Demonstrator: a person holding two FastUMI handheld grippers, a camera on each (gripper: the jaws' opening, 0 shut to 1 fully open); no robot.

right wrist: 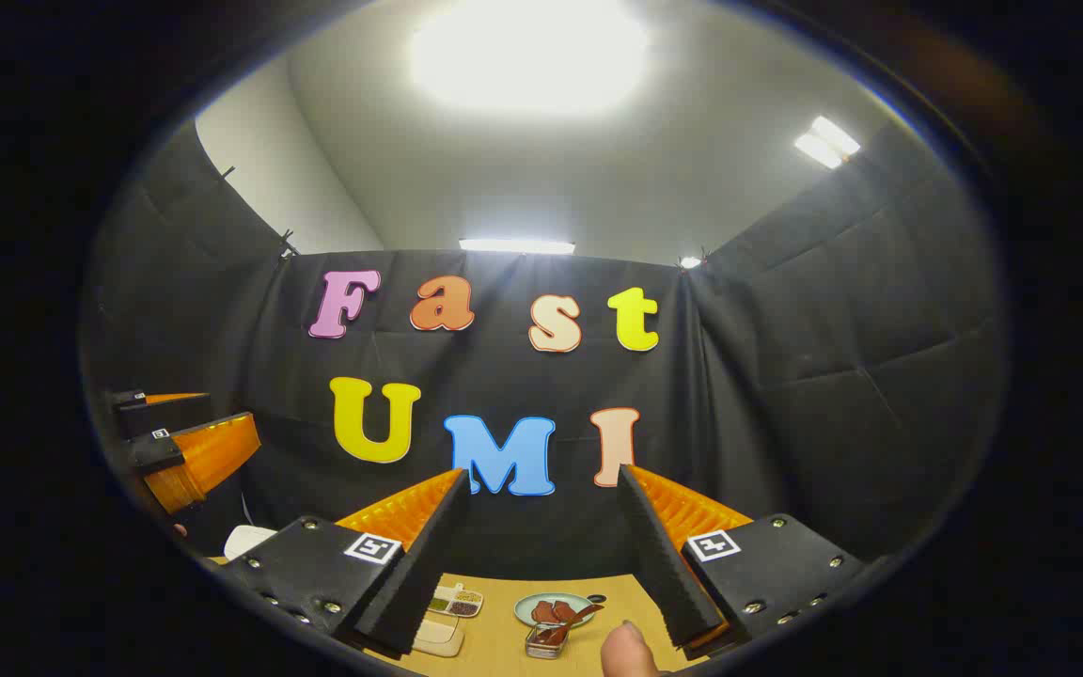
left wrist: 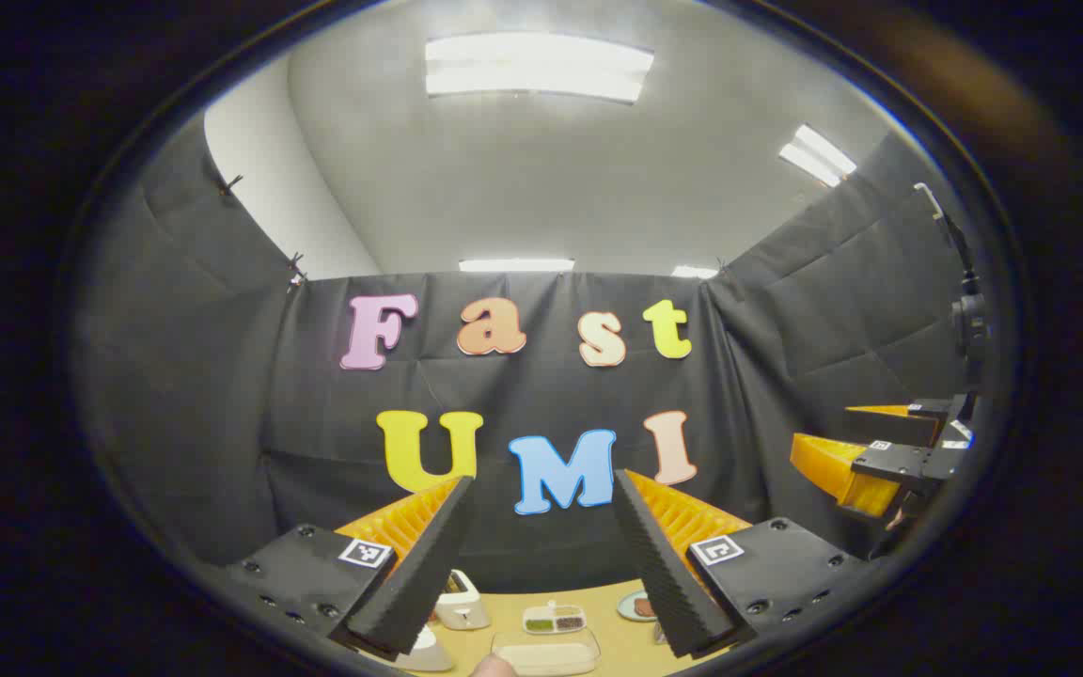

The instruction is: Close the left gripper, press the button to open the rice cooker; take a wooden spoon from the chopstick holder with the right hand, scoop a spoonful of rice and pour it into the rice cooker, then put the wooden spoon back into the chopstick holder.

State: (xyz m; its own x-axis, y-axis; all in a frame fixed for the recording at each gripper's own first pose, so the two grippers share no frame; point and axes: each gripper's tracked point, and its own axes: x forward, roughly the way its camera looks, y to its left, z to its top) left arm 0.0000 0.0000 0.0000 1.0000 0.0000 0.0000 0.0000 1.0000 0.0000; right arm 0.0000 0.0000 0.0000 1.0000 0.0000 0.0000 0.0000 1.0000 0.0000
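In the left gripper view the left gripper (left wrist: 541,564) is held level above the table (left wrist: 617,639), its two fingers spread wide apart with nothing between them. Between and below the fingers, on the wooden table, a small white divided dish (left wrist: 555,618) with dark and green fillings is seen, and nearer, a shallow clear tray (left wrist: 546,653) of pale contents, possibly rice. A white object (left wrist: 463,602) stands just right of the left finger; whether it is the rice cooker cannot be told. A green plate (left wrist: 637,606) is partly hidden behind the right finger. At the far right the right gripper (left wrist: 866,461) is seen raised well above the table.

In the right gripper view the right gripper (right wrist: 541,555) is likewise held with its fingers wide apart and empty. Below, on the table, a green plate (right wrist: 556,609) with brown pieces is seen, and just near it a small clear container (right wrist: 543,639) from which a wooden spoon (right wrist: 572,621) leans toward the right. The divided dish (right wrist: 457,602) lies to the left, beside the left finger. A fingertip (right wrist: 626,651) shows at the bottom edge. At the left the left gripper (right wrist: 189,451) is seen, with a white rounded object (right wrist: 245,541) below it.
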